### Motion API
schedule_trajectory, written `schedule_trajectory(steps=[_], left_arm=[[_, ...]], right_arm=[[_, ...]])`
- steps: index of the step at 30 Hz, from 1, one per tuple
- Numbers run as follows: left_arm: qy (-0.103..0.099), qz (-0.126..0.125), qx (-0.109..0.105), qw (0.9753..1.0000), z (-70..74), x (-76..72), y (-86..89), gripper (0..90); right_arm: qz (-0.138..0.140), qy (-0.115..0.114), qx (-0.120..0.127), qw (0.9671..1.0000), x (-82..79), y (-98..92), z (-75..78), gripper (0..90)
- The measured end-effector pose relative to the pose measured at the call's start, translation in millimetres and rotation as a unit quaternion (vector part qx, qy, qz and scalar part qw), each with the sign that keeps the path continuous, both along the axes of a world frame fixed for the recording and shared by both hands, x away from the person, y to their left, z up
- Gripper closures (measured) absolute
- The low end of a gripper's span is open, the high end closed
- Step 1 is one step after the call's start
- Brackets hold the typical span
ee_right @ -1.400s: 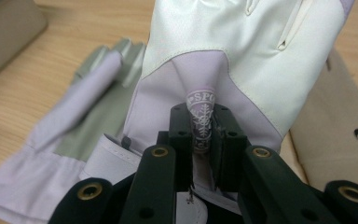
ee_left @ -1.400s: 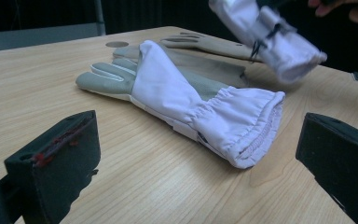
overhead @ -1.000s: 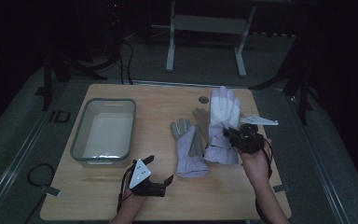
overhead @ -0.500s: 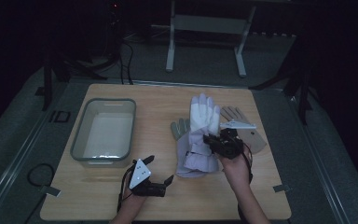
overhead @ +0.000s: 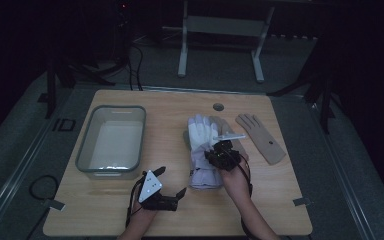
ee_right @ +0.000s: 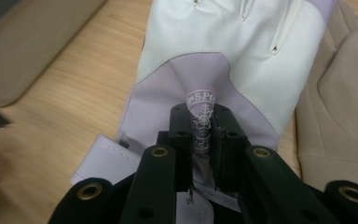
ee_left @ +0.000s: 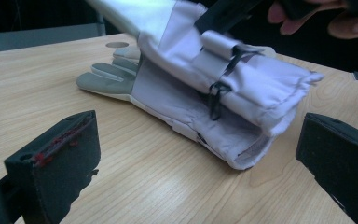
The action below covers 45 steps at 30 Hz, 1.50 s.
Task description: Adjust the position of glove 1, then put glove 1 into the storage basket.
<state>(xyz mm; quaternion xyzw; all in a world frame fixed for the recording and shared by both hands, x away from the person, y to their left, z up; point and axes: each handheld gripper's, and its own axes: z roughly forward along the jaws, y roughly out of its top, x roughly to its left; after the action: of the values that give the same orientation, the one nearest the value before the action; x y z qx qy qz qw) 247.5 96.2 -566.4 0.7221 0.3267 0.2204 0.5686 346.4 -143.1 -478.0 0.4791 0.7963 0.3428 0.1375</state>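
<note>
A white and lavender glove [overhead: 200,134] [ee_right: 223,46] lies on the wooden table [overhead: 180,220], stacked on a matching glove with grey fingers [ee_left: 107,77]. My right gripper [overhead: 221,153] [ee_right: 200,128] is shut on a pinch of the top glove's lavender back, just below its printed logo. In the left gripper view the two lavender cuffs [ee_left: 242,102] lie one over the other between my jaws, farther off. My left gripper [overhead: 171,181] [ee_left: 196,140] rests open near the front edge, left of the cuffs and clear of them. A tan glove [overhead: 260,137] [ee_right: 340,93] lies flat to the right.
A clear plastic tub [overhead: 112,142] stands at the left of the table. A small round hole [overhead: 218,106] marks the far middle of the tabletop. A metal stand [overhead: 220,30] is on the floor beyond the table.
My right gripper has carried the white glove leftward and toward me, from over the tan glove onto the grey-fingered glove. The tan glove is now uncovered. The left gripper has stayed put.
</note>
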Motion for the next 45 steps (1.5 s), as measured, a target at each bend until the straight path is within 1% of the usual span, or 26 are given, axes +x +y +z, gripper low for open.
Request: schedule_trajectory(steps=[3,7,9,14,16,19,21,24,26,30,33,36,38,39,40,42,44,45], left_arm=[[0.001,0.000,-0.001,1.0000,0.0,0.2,0.2,0.0],[0.001,0.001,-0.001,1.0000,-0.1,0.1,0.2,0.0],[0.001,0.000,0.000,1.0000,0.0,0.2,0.3,0.0],[0.000,0.000,0.001,1.0000,0.0,0.1,0.3,0.0],[0.001,0.001,0.000,1.0000,-0.1,0.1,0.3,0.0],[0.003,0.002,-0.002,1.0000,-0.1,0.6,0.8,0.0],[0.004,0.003,-0.005,1.0000,-0.1,0.7,1.1,0.0],[0.005,0.002,-0.005,1.0000,-0.2,0.7,1.1,0.0],[0.005,0.001,-0.005,1.0000,-0.1,0.8,1.1,0.0],[0.006,-0.001,-0.003,1.0000,0.0,1.3,1.1,0.0],[0.004,-0.001,-0.001,1.0000,0.0,1.2,0.7,0.0],[0.010,0.000,-0.004,0.9999,0.1,2.5,1.2,0.0],[0.020,-0.002,-0.006,0.9998,0.1,4.3,1.9,0.0],[0.020,-0.002,-0.006,0.9998,0.1,4.3,1.9,0.0],[0.021,0.000,-0.007,0.9998,0.2,4.6,1.9,0.0],[0.021,0.002,-0.008,0.9997,0.1,4.2,2.1,0.0],[0.024,0.000,-0.008,0.9997,0.2,4.6,2.0,0.0],[0.026,0.002,-0.006,0.9996,0.3,4.6,1.5,0.0]], right_arm=[[-0.008,0.010,0.000,0.9999,4.9,1.9,-8.0,79.9],[-0.018,0.013,-0.010,0.9997,8.8,4.7,-18.2,79.7],[-0.023,0.012,-0.008,0.9996,9.8,3.9,-22.8,79.6],[-0.013,0.020,-0.010,0.9997,11.4,6.0,-28.4,79.2],[-0.011,0.019,-0.012,0.9997,10.8,7.8,-29.0,79.1],[-0.005,0.019,-0.006,0.9998,10.8,10.8,-29.9,78.8],[-0.002,0.017,-0.008,0.9998,11.2,13.6,-30.5,78.3],[-0.001,0.014,-0.007,0.9999,12.4,13.8,-31.6,76.4],[0.000,0.013,-0.004,0.9999,12.6,12.6,-30.6,72.1],[0.012,0.005,0.001,0.9999,11.5,8.6,-24.8,61.0],[0.024,-0.004,0.003,0.9997,9.9,6.2,-19.0,46.7],[0.038,-0.016,0.010,0.9991,7.8,3.0,-13.4,34.7],[0.048,-0.022,0.016,0.9984,6.5,-0.7,-10.2,28.5],[0.061,-0.026,0.030,0.9973,5.9,-5.6,-8.0,21.3],[0.065,-0.028,0.036,0.9968,5.8,-8.3,-7.2,18.3],[0.078,-0.038,0.042,0.9953,4.8,-13.1,-5.5,14.4],[0.076,-0.055,0.035,0.9950,3.4,-18.0,-3.7,14.8],[0.076,-0.055,0.035,0.9950,3.4,-18.0,-3.7,14.8]])
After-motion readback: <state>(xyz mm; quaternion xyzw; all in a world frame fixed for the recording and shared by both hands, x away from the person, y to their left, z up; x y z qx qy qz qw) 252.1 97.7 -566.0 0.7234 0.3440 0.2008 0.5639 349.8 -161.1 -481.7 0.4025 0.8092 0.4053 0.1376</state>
